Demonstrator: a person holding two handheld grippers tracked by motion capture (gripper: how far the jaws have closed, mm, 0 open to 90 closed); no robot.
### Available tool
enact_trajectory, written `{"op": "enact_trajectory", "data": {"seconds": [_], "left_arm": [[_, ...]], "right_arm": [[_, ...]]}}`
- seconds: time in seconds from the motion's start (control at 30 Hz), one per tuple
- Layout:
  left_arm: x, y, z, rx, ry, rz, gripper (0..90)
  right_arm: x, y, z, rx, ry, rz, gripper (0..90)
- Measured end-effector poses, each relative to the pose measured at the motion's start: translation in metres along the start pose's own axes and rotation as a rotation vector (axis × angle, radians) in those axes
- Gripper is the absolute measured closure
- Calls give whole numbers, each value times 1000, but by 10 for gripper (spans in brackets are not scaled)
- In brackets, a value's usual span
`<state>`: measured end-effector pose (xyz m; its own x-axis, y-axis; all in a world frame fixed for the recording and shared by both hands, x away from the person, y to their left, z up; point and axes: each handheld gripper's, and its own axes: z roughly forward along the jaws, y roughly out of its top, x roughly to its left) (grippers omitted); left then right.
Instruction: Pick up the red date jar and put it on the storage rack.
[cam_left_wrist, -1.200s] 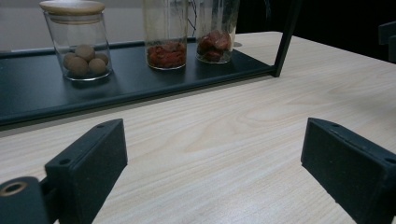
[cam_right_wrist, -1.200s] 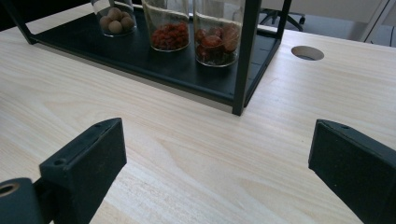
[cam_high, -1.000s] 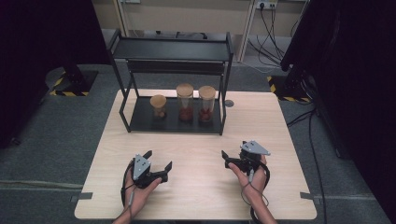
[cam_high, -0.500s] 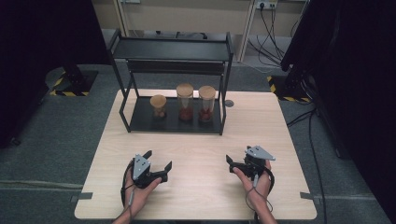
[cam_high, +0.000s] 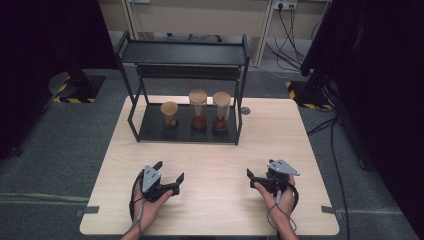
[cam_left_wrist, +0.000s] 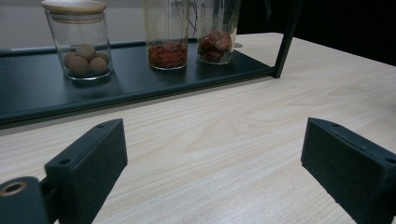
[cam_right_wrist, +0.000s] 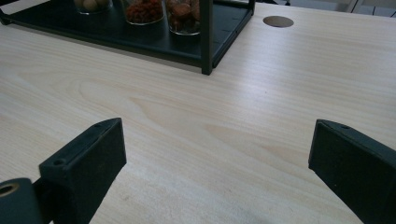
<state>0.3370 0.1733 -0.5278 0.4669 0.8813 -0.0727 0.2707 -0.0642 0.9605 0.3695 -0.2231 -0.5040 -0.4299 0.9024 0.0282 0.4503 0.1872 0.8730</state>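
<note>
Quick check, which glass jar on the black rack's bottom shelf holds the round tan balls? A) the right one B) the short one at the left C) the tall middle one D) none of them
B: in the left gripper view the short glass jar with the wooden lid holds round tan balls, while the middle jar and the right jar hold red-brown pieces; the high view puts the short jar leftmost on the black metal rack.

Table (cam_high: 215, 150) evenly lit from above; surroundings v. dark. High view soft; close-ups sharper, mild glare.
</note>
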Motion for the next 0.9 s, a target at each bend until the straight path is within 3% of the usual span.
{"op": "enact_trajectory", "data": {"seconds": [0.9], "left_arm": [[0, 0, 0, -1, 1, -1, 64]], "right_arm": [[-7, -23, -5, 18, -28, 29, 42]]}}
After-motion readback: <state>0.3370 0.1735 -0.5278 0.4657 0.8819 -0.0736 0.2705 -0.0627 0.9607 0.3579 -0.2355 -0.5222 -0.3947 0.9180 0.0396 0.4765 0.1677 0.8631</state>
